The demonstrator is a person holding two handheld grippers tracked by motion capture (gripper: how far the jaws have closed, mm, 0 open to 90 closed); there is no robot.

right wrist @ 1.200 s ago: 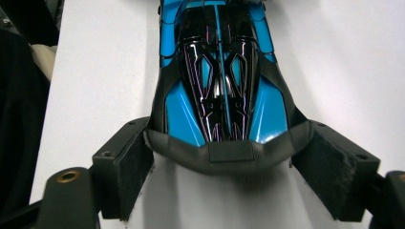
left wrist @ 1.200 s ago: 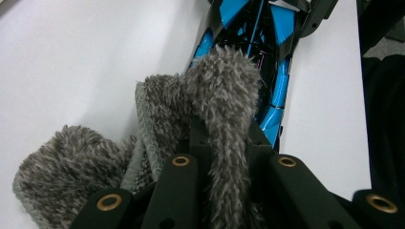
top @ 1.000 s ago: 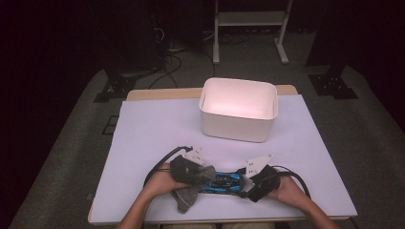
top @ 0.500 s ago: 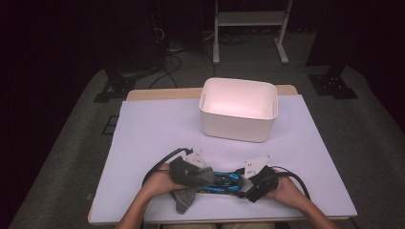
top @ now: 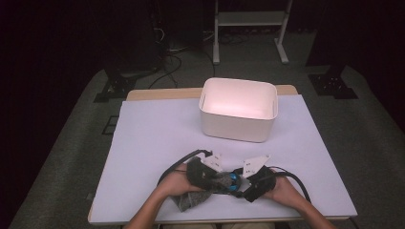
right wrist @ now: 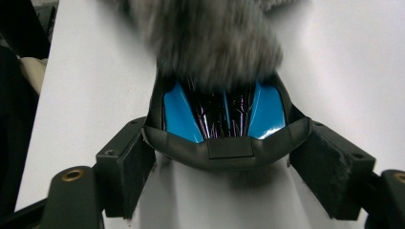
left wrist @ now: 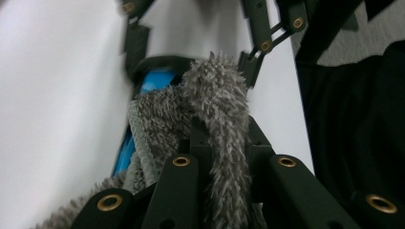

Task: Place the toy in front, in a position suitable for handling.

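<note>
The work sat at the 6 o'clock edge of the table [top: 153, 133], between the person's two hands. The left hand-held gripper [top: 217, 177] had its jaws pressed together on a fold of fuzzy grey cloth [left wrist: 215, 109]. The pile stood up on both sides of the pinch, and the rest of the cloth hung loose toward the person. The right hand-held gripper [right wrist: 229, 167] stood wide, its two padded jaws clamped on the ends of the black rim of a blue-and-black brush-like object [right wrist: 224, 119]. Dark bristle-like strands ran between that object's glossy blue panels. The cloth lay over its far end, touching it.

Judging by the look, the cloth would be light, soft and limp. It would sag and bunch wherever it was not held, and its long pile would catch on the bristles rather than slide. A deep pinch on a doubled fold, as here, seemed the safest hold, since a grip on the pile tips alone might pull free. The blue-and-black object looked like stiff, light plastic with a smooth, likely slippery shine. Its matt black rim looked the better place to grip than the blue faces or the strands, which might bend.

A white open bin [top: 237, 129] stood well apart at 12 o'clock on the table.

No brand, label or writing could be read on the cloth, the object or the bin
</note>
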